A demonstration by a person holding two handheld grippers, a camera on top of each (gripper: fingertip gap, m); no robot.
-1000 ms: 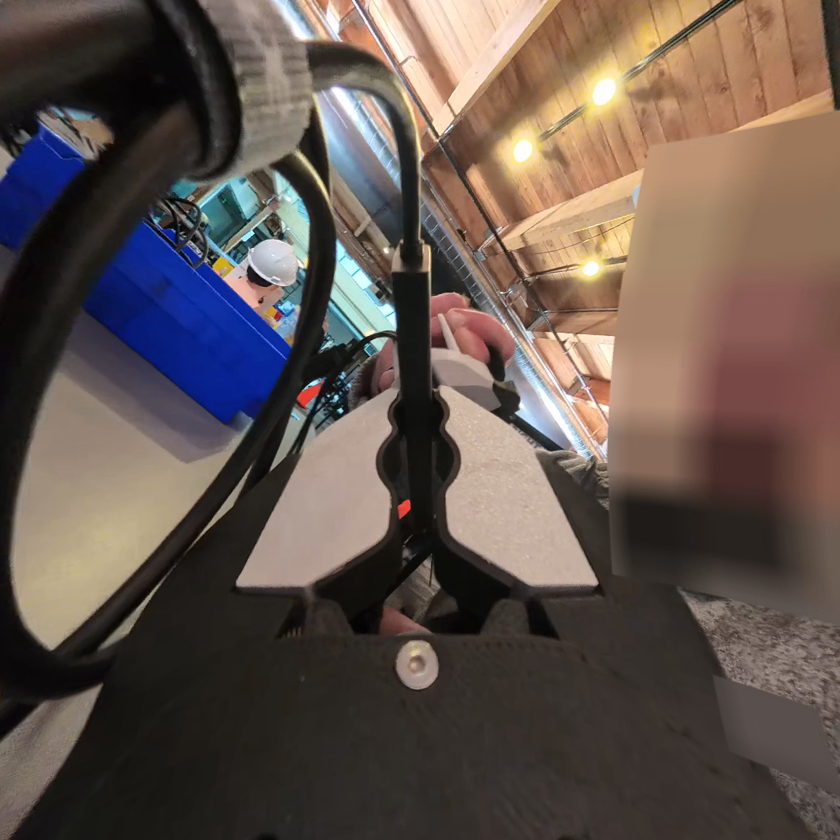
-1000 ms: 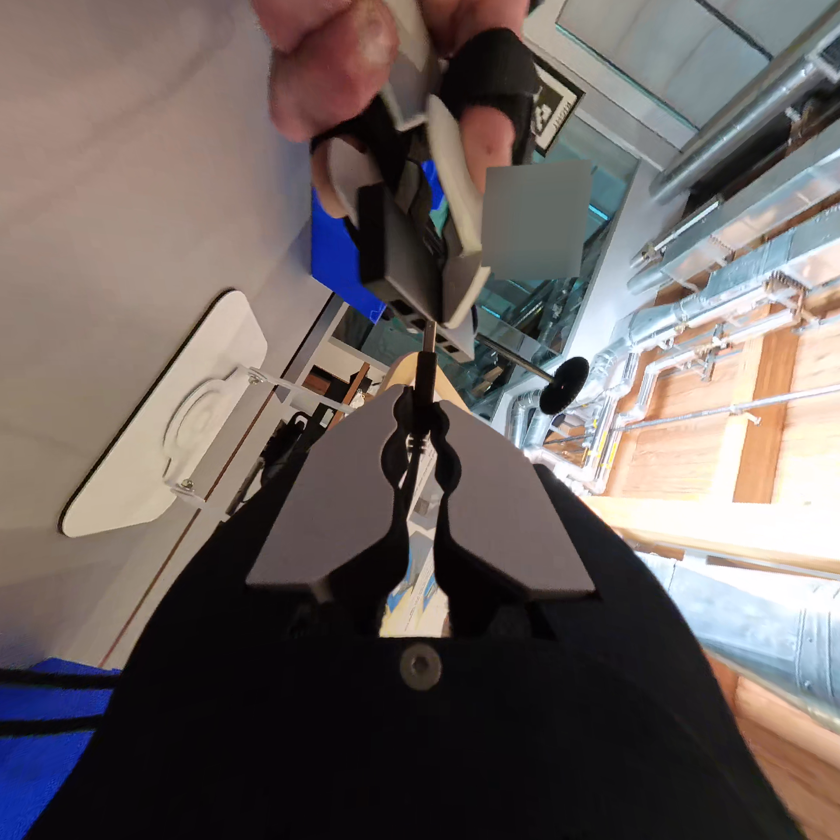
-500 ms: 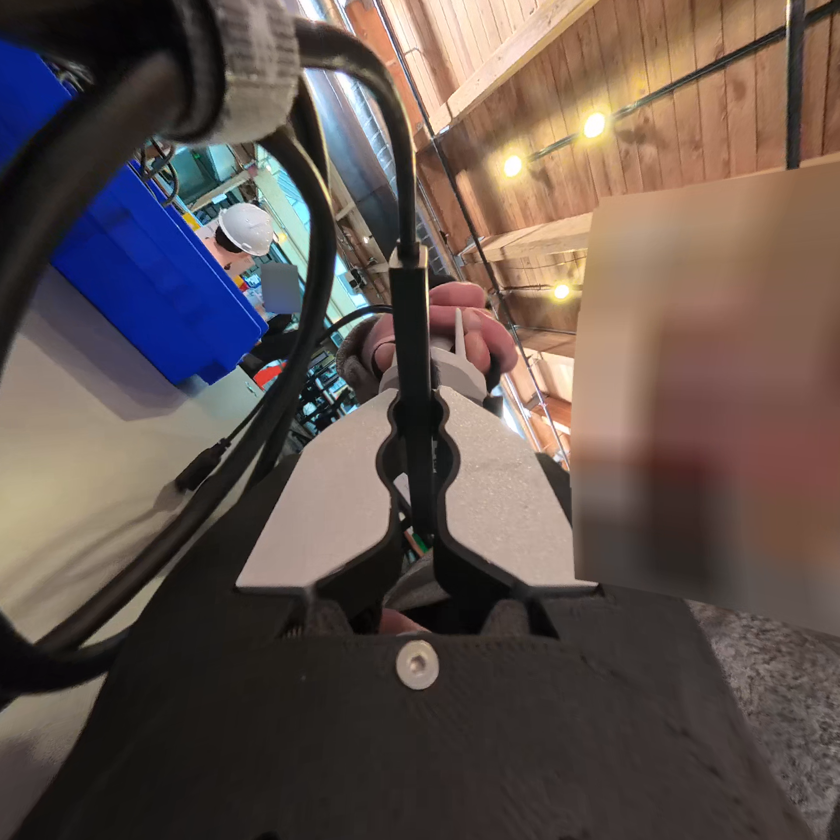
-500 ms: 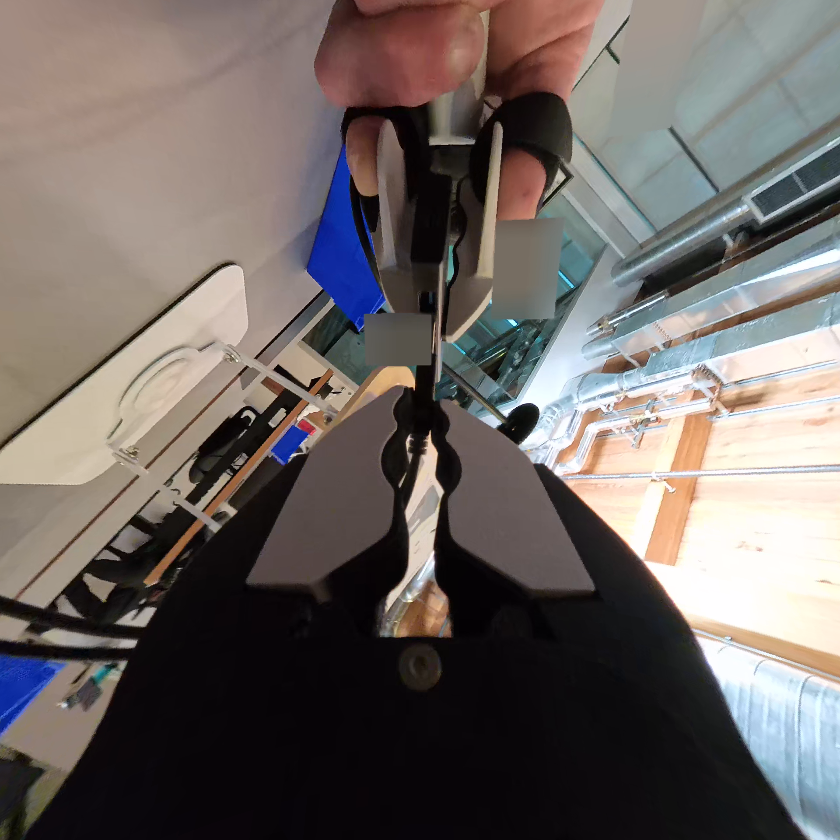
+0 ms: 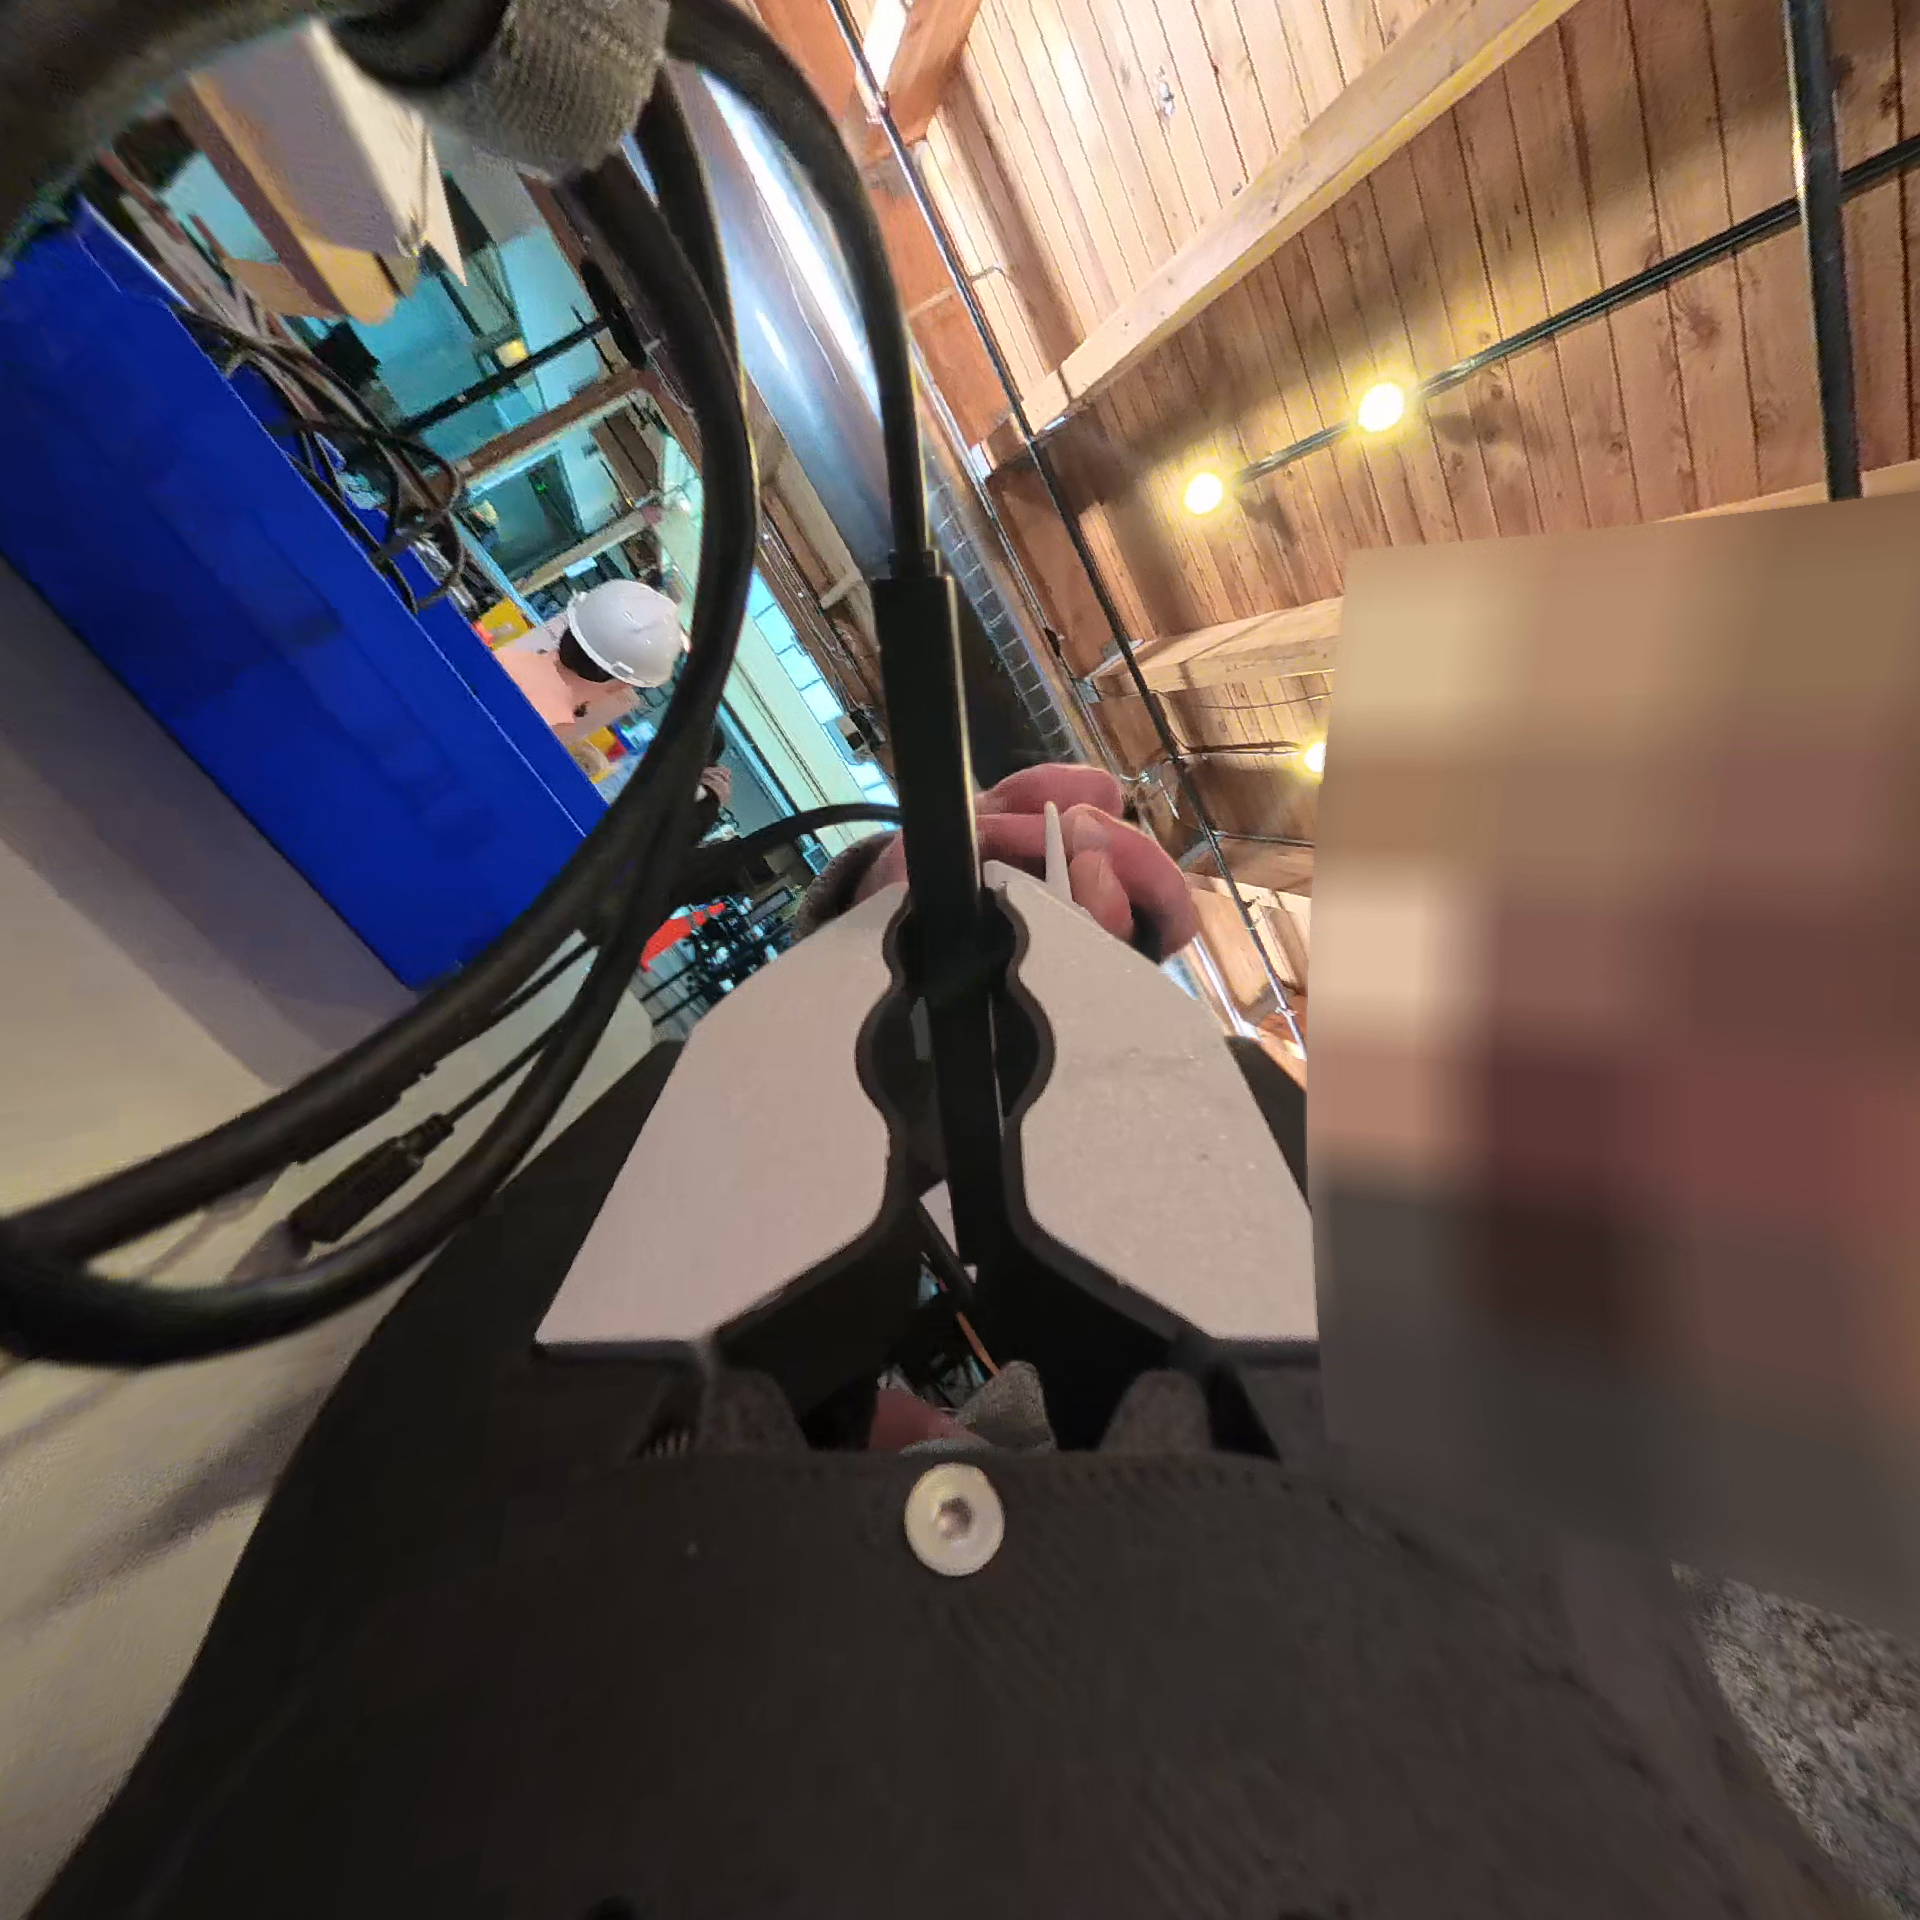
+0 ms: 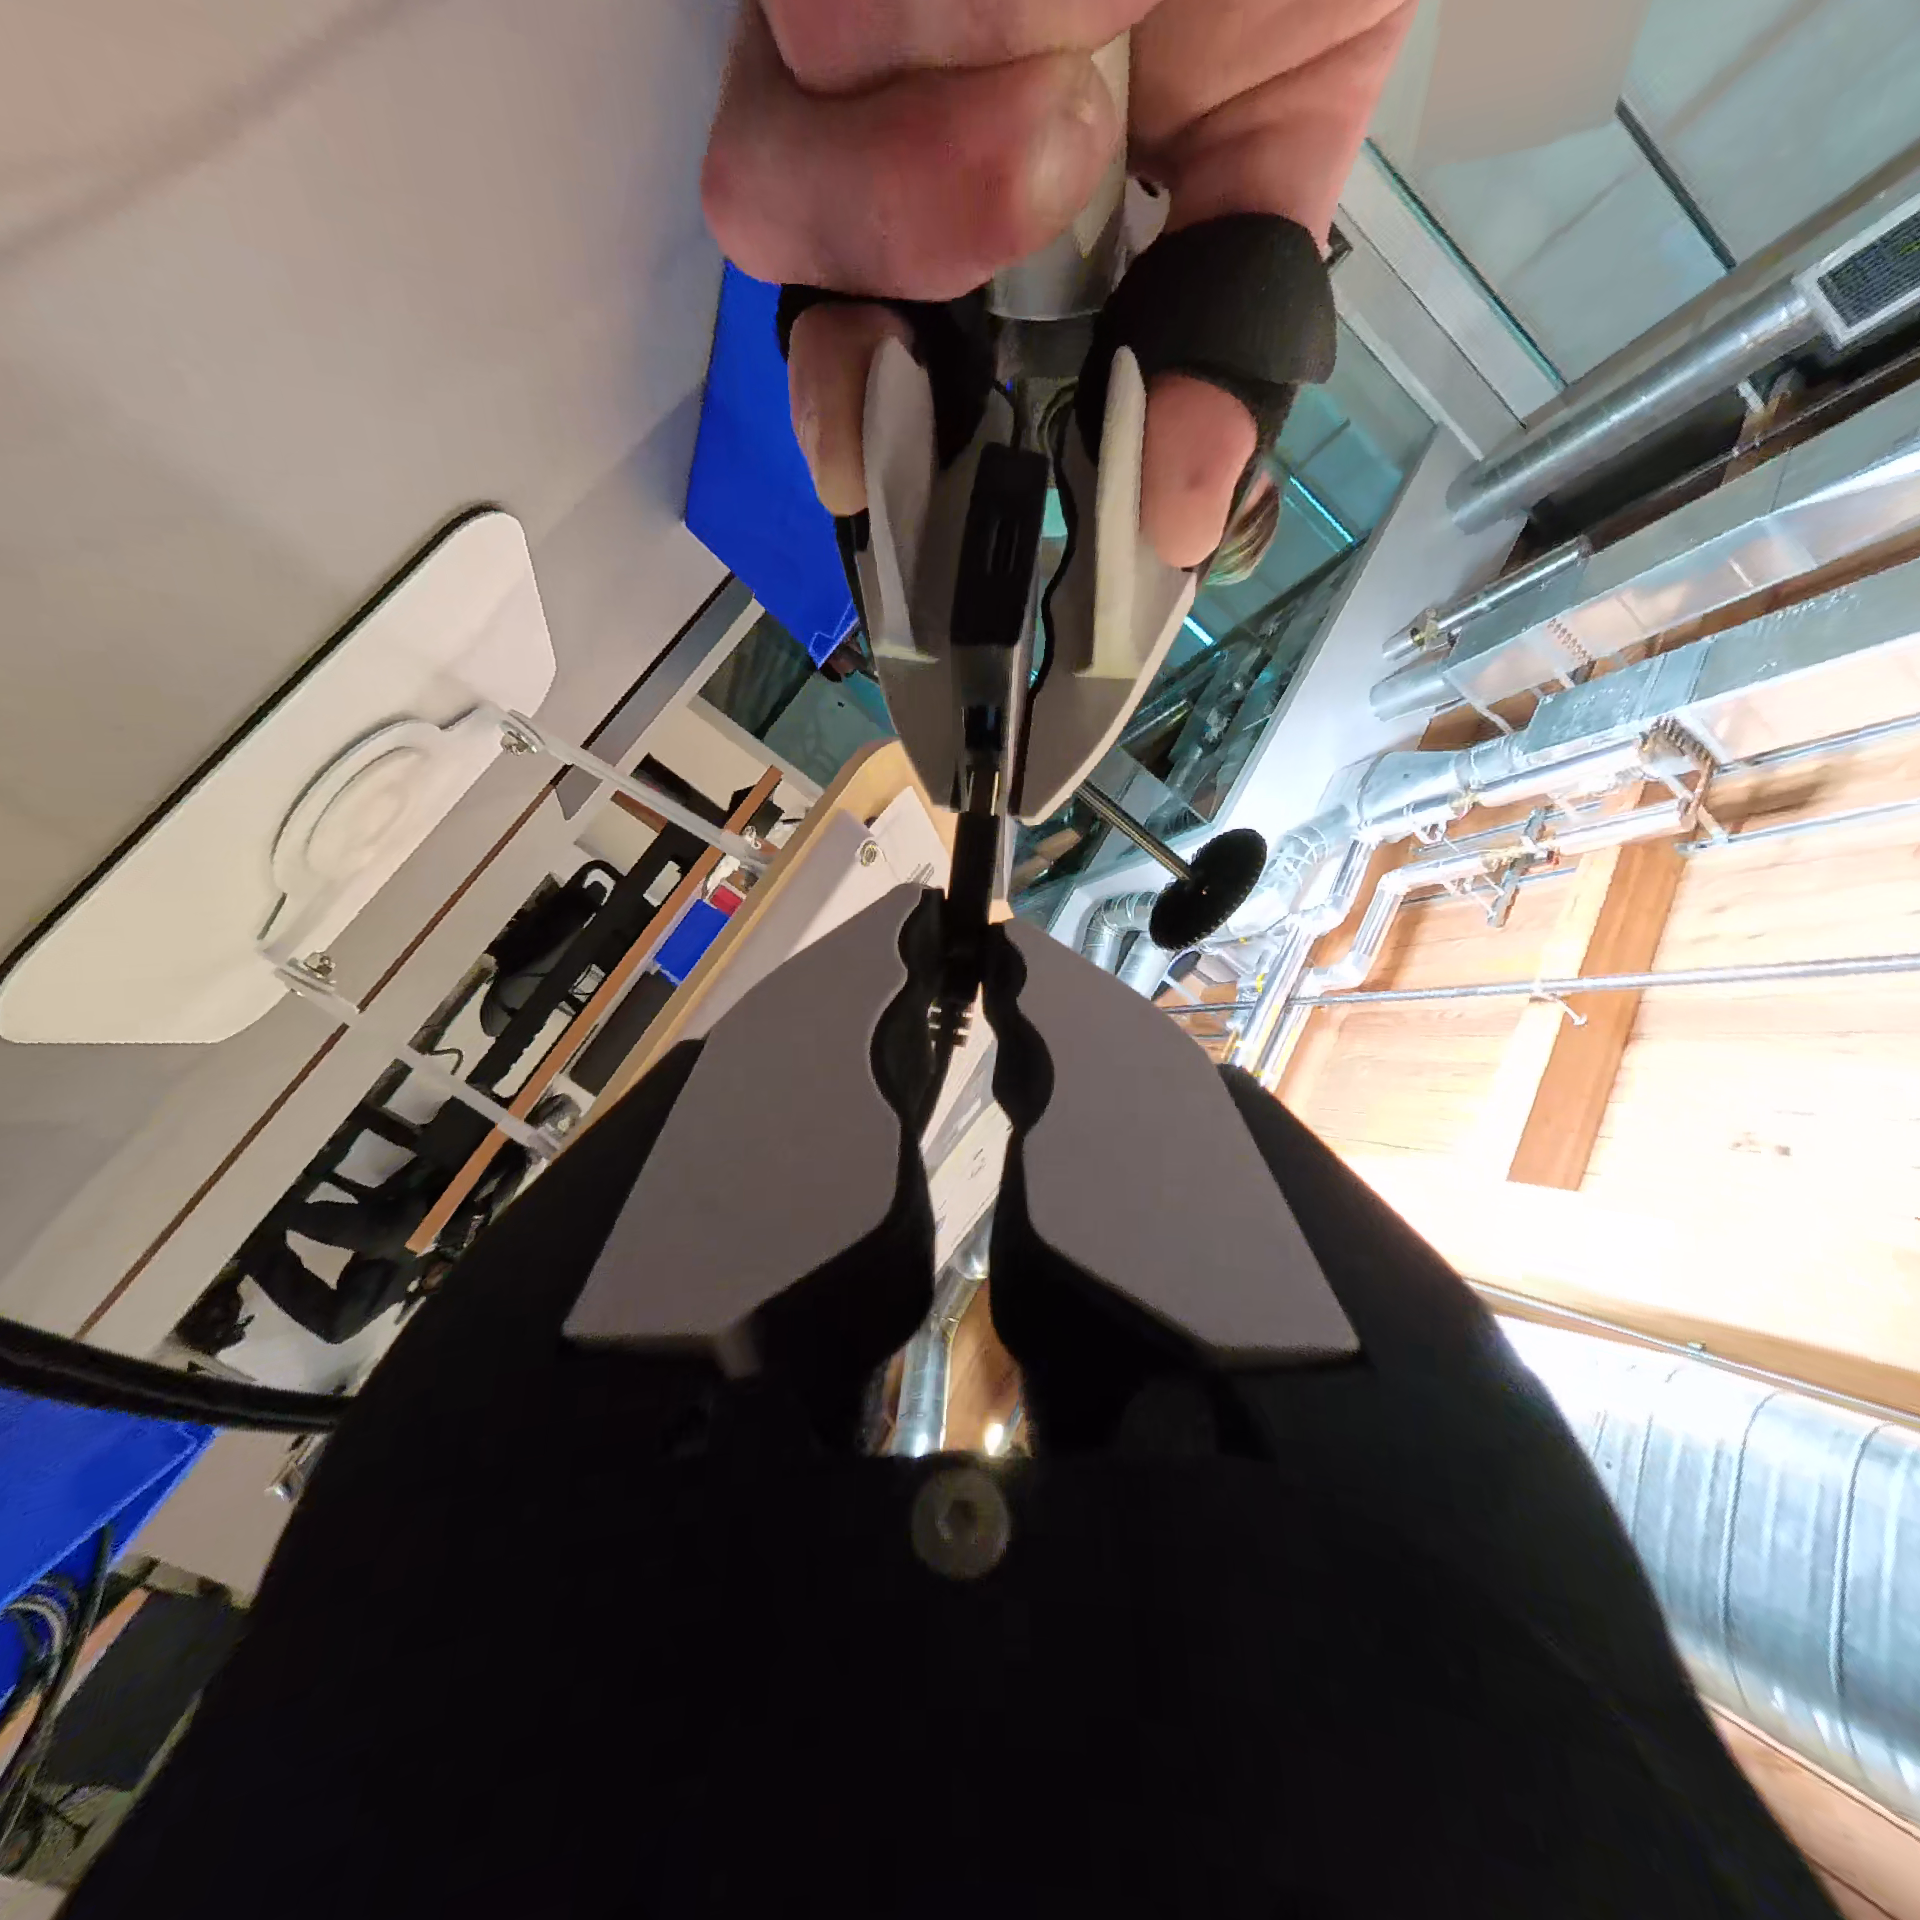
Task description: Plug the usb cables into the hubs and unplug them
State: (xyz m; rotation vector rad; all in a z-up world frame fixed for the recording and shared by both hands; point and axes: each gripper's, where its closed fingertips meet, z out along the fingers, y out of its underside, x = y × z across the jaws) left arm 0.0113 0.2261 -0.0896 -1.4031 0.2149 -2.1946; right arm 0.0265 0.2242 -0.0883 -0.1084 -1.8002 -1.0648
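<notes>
My left gripper [image 5: 951, 914] is shut on a thin black usb hub [image 5: 925, 707], seen edge-on, with its cable rising from the top end. My right gripper [image 6: 961, 914] is shut on a black usb cable plug [image 6: 971, 852]. The plug's tip meets the end of the hub [image 6: 997, 561], which the left gripper [image 6: 982, 800] holds facing me, close in front. A hand [image 6: 914, 156] grips that gripper. In the left wrist view, the right hand [image 5: 1101, 873] shows just behind the hub. Whether the plug is fully seated is hidden.
Thick black cables [image 5: 717, 520] loop at the left of the left wrist view. A blue bin [image 5: 260, 644] stands on the grey table [image 6: 260, 312]. A white board [image 6: 312, 831] lies near the table's edge. A person in a white hard hat [image 5: 623, 644] is far off.
The left gripper with the hub has turned edge-on and come closer to the right gripper. Both views have swung. Both grippers stay shut on what they hold.
</notes>
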